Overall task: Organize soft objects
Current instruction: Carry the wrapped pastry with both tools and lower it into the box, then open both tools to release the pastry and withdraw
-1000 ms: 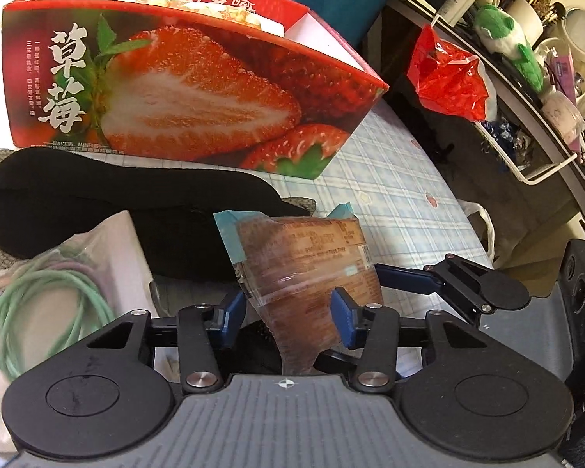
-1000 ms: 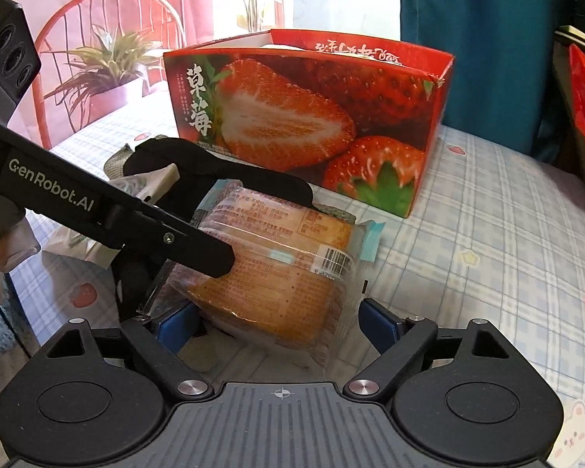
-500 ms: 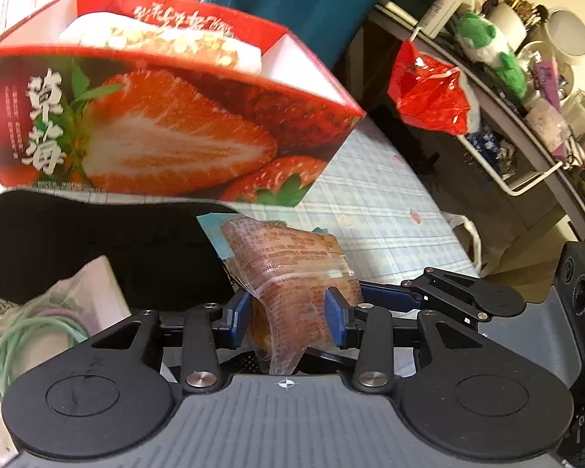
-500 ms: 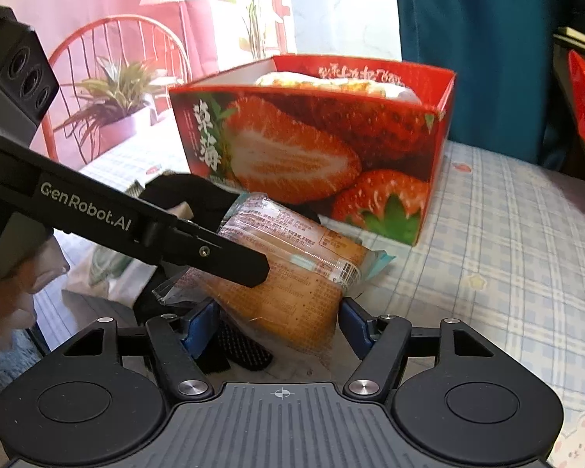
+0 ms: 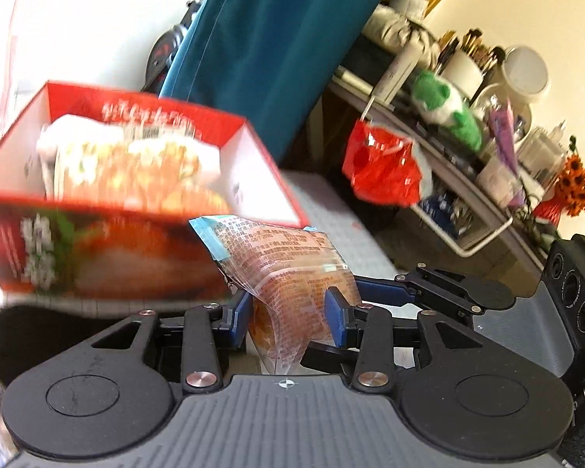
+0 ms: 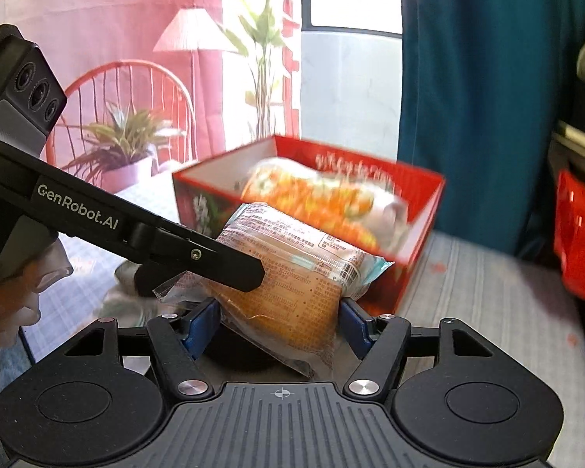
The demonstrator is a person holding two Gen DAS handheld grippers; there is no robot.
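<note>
Carrying step: the left gripper (image 5: 288,314) and right gripper (image 6: 279,318) both clamp one wrapped bun (image 6: 288,273), jaws pressed against its sides, holding it clear of the bench (image 6: 487,292) just before the red box (image 6: 417,214). Next move, as judged: lift over the near wall, lower beside the packs (image 6: 323,199) inside, then release. The bench carries a checked cloth; a cluttered shelf (image 5: 468,195) stands to the right

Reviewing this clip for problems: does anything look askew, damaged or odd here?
Only the bread pack: both the left hand-held gripper and the right hand-held gripper pinch it, tilted, its wrapper creased. The strawberry box looks intact. Nothing spilled.
</note>
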